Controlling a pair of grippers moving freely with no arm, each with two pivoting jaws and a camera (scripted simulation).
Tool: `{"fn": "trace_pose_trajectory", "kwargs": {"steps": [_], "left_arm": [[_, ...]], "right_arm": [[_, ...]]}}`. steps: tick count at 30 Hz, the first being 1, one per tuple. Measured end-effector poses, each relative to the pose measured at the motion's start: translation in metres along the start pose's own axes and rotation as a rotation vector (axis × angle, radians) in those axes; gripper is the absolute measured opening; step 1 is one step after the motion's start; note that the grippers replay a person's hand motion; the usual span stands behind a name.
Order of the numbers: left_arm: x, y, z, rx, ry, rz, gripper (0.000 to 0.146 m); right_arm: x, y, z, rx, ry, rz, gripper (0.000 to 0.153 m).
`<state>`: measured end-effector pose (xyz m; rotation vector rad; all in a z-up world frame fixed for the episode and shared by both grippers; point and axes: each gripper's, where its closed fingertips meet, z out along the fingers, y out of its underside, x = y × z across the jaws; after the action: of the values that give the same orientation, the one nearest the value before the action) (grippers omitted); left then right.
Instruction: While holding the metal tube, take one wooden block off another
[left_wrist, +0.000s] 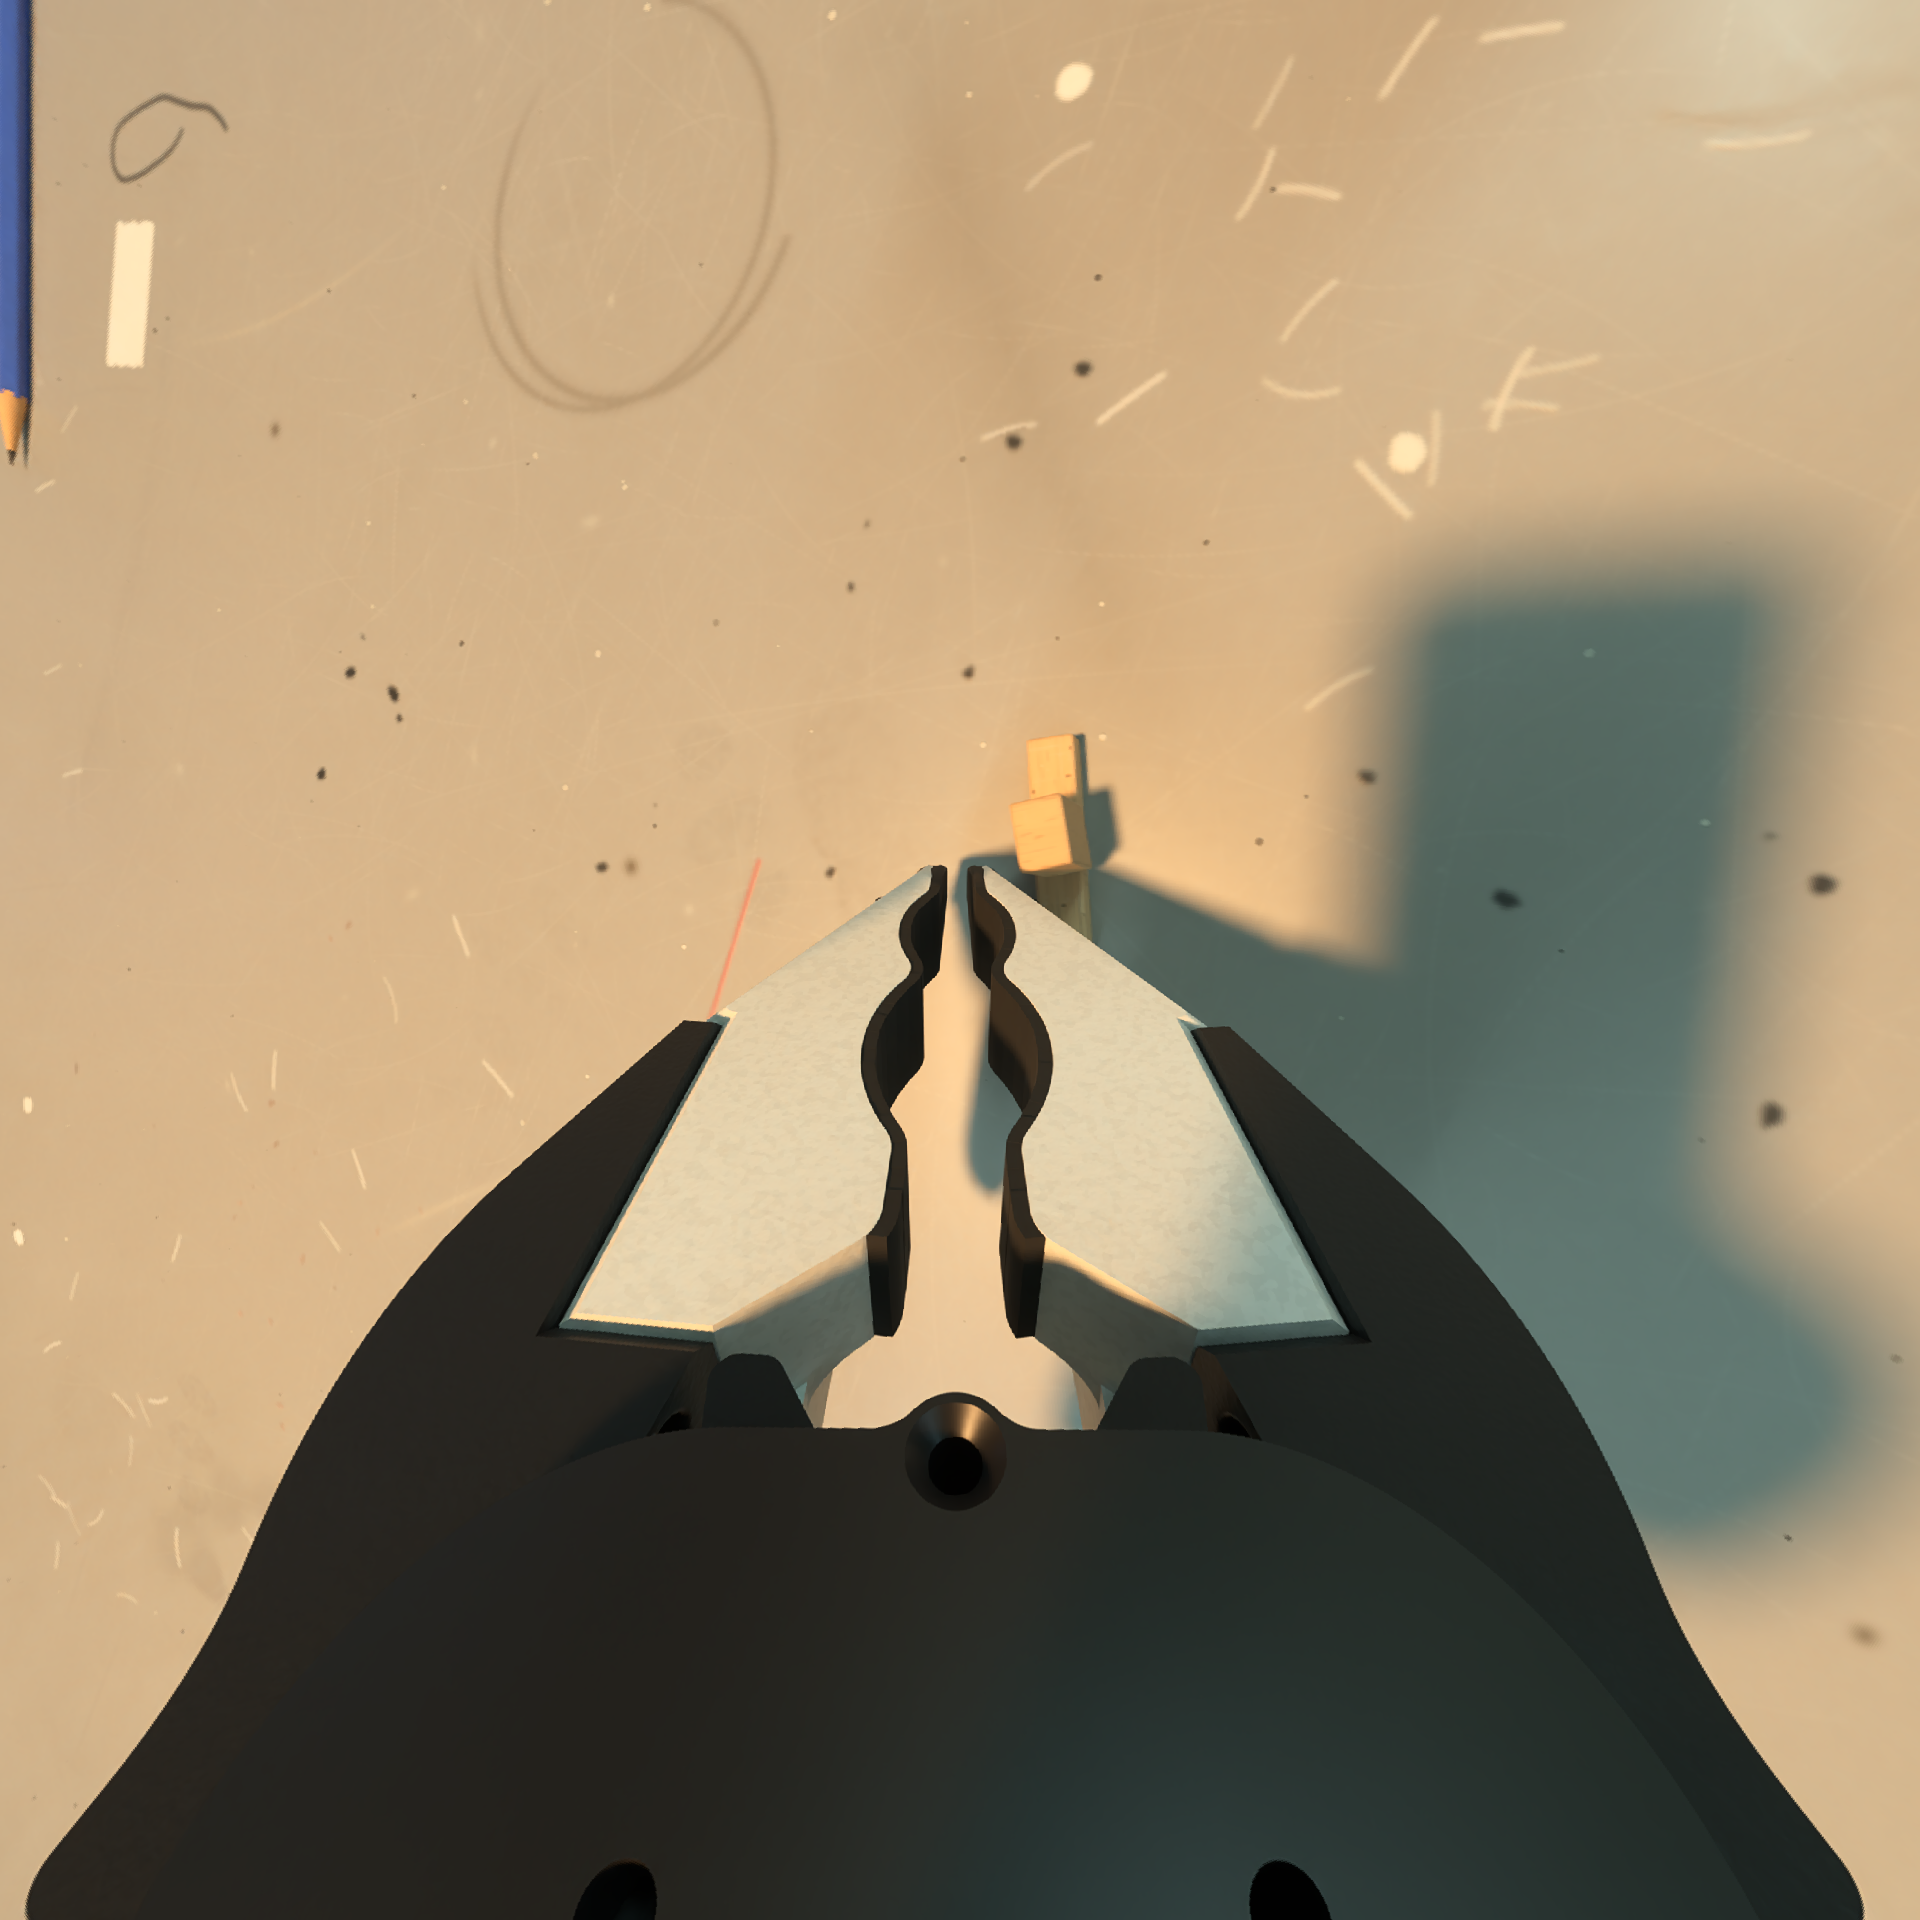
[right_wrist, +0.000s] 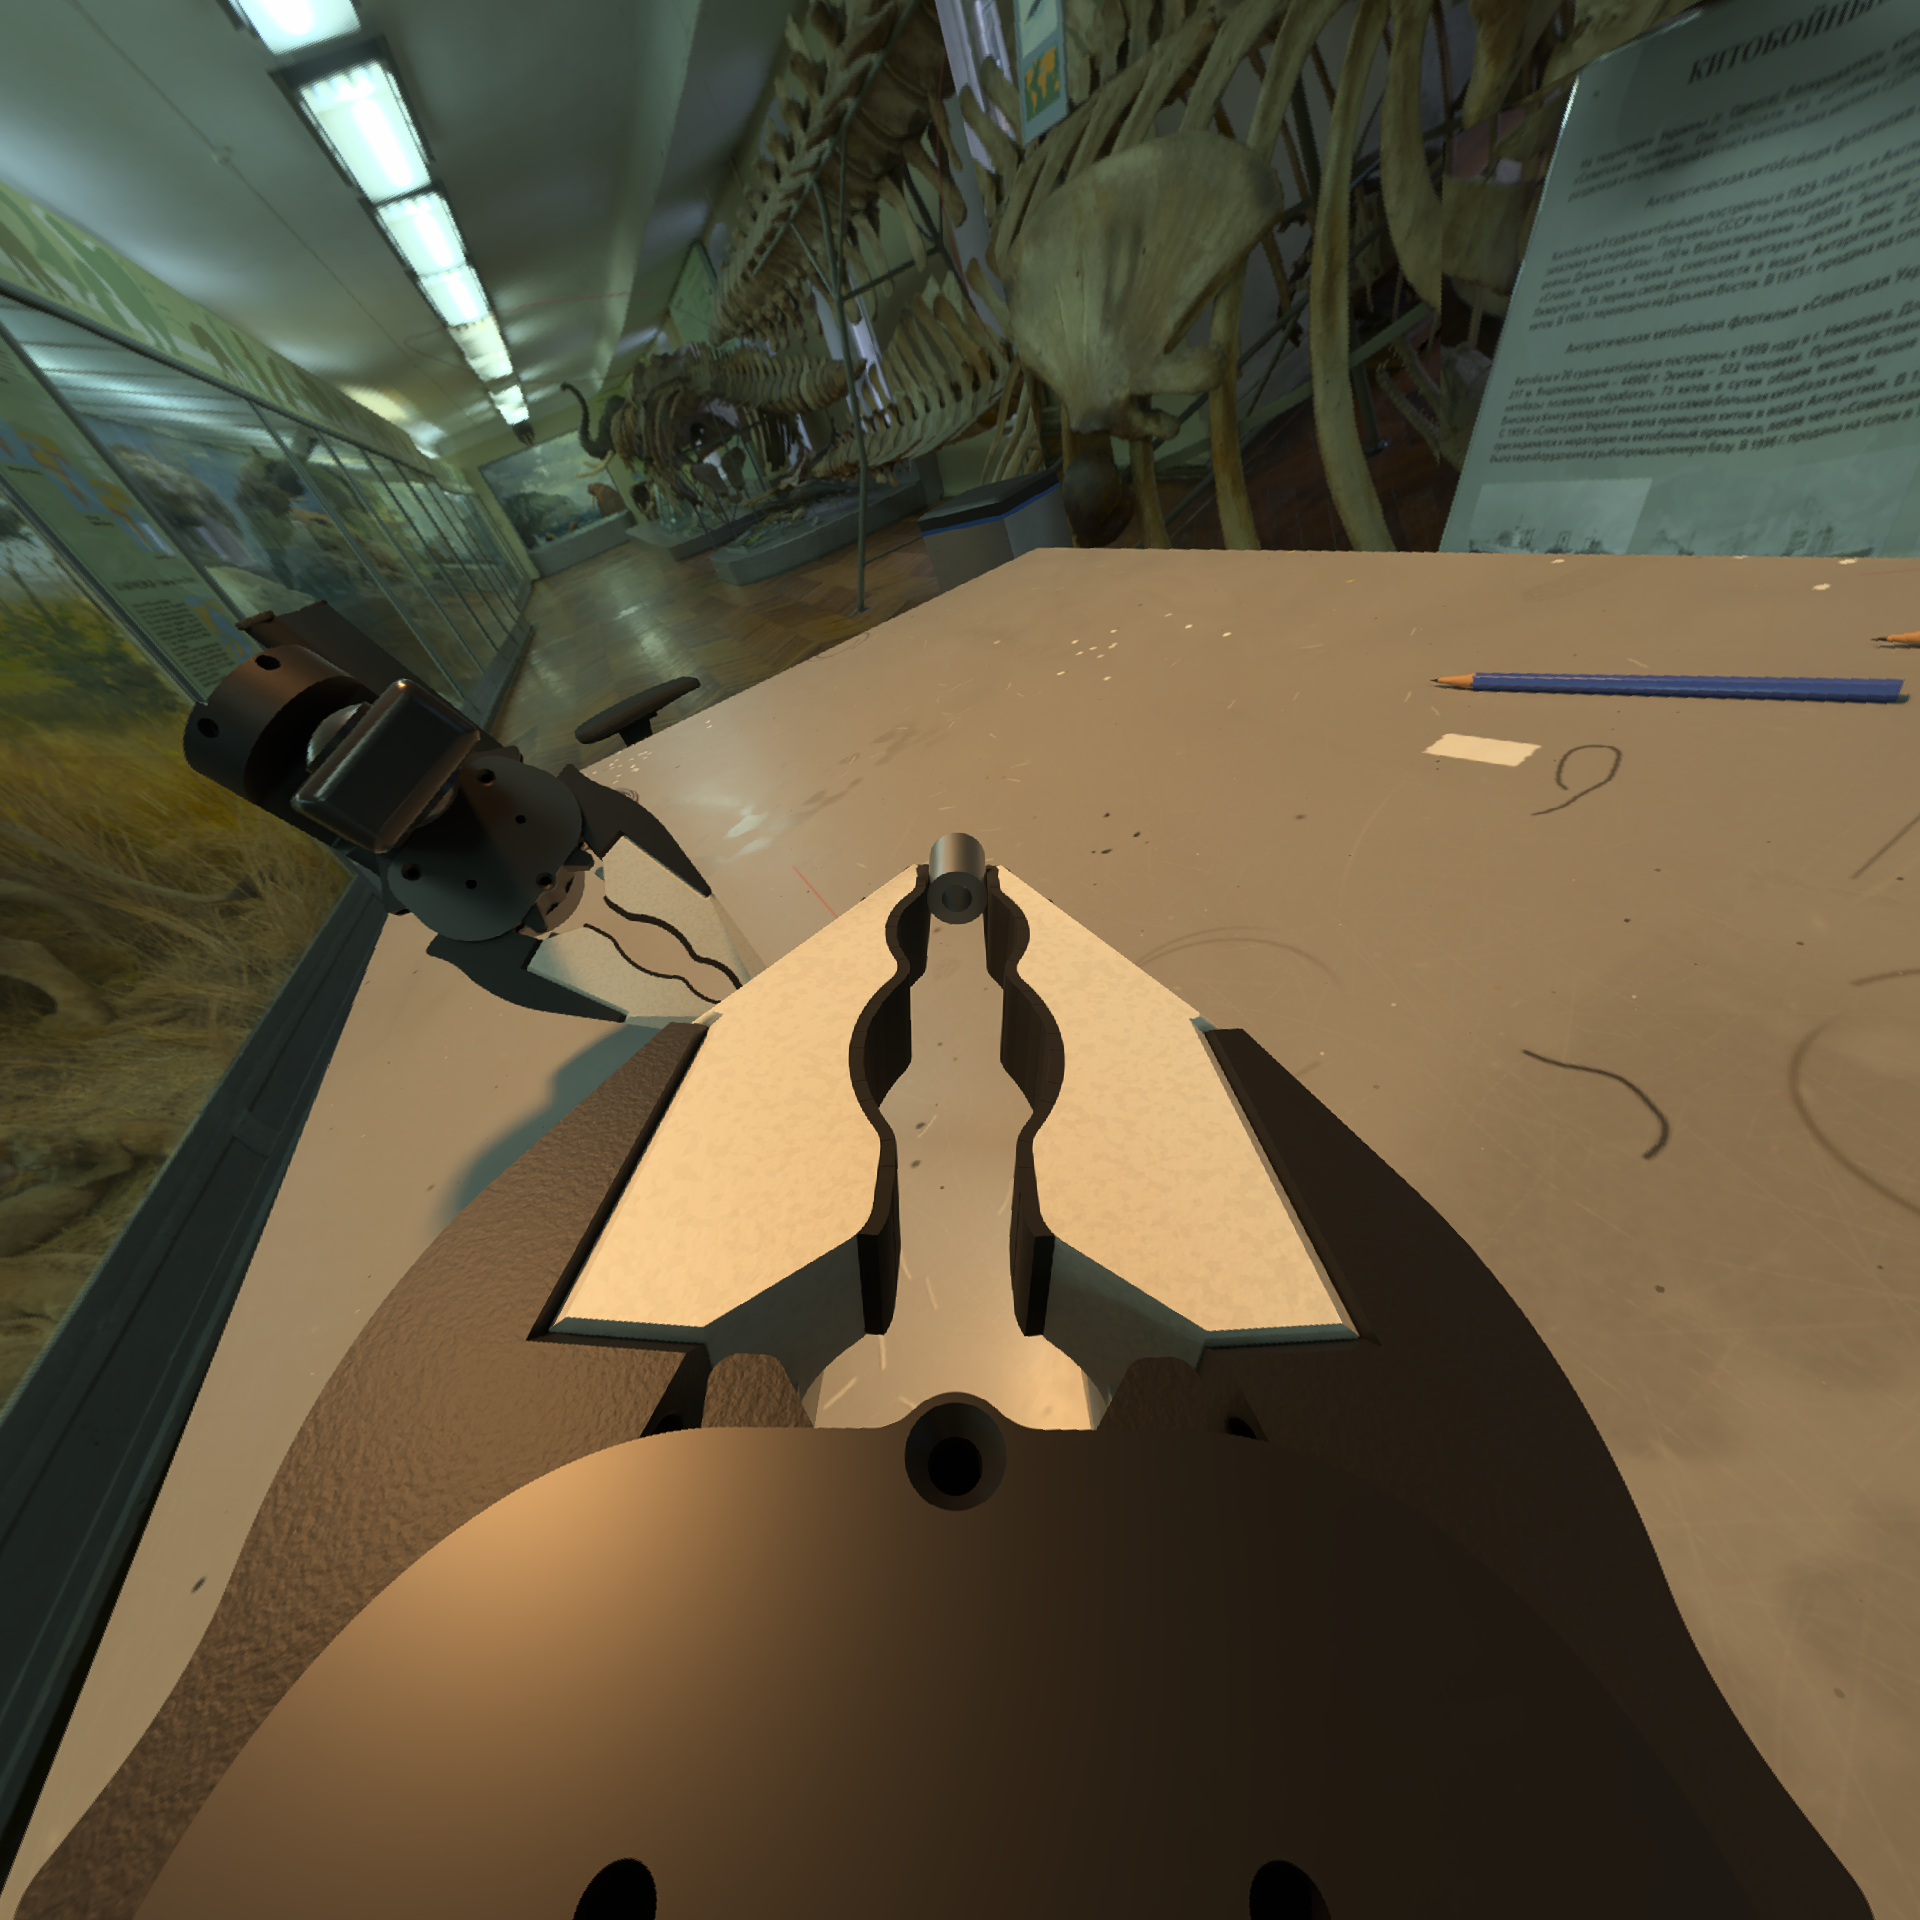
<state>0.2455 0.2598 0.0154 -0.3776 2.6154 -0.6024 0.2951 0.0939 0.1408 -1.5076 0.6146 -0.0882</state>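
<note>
Behind the big tan table (right_wrist: 1351, 935) stands a hall of bones and glass cases. Its left edge runs close beside the left gripper (right_wrist: 717, 940), with lots of bare room to the right. The right gripper (right_wrist: 957, 883) pinches the small metal tube (right_wrist: 956, 883) at its tips. Only the left wrist view shows the wooden blocks (left_wrist: 1051, 821), one on another, just past the left gripper's (left_wrist: 957, 881) nearly closed, empty tips. A blue pencil (left_wrist: 15, 218) is cut off there.

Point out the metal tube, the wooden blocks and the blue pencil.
metal tube (right_wrist: 958, 879): right wrist view, its grey side near the open end.
wooden blocks (left_wrist: 1051, 834): left wrist view, nearer block's front face.
blue pencil (right_wrist: 1683, 687): right wrist view, mid-shaft.
</note>
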Motion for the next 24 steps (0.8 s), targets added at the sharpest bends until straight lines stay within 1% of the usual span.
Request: {"fn": "trace_pose_trajectory", "kwargs": {"steps": [5,14,20,24], "left_arm": [[0.008,0.001,-0.004,-0.012,0.042,-0.015,0.004],[0.024,0.007,-0.015,-0.009,0.212,-0.134,0.008],[0.005,0.008,-0.016,0.050,0.192,-0.233,0.007],[0.000,0.008,-0.009,0.092,0.214,-0.228,0.007]], "right_arm": [[-0.001,-0.001,0.000,0.003,-0.002,-0.004,0.009],[-0.003,-0.003,-0.001,0.009,-0.003,-0.011,0.009],[-0.005,-0.003,-0.001,0.007,-0.005,-0.016,0.009],[-0.004,-0.003,-0.001,0.009,-0.003,-0.010,0.009]]}}
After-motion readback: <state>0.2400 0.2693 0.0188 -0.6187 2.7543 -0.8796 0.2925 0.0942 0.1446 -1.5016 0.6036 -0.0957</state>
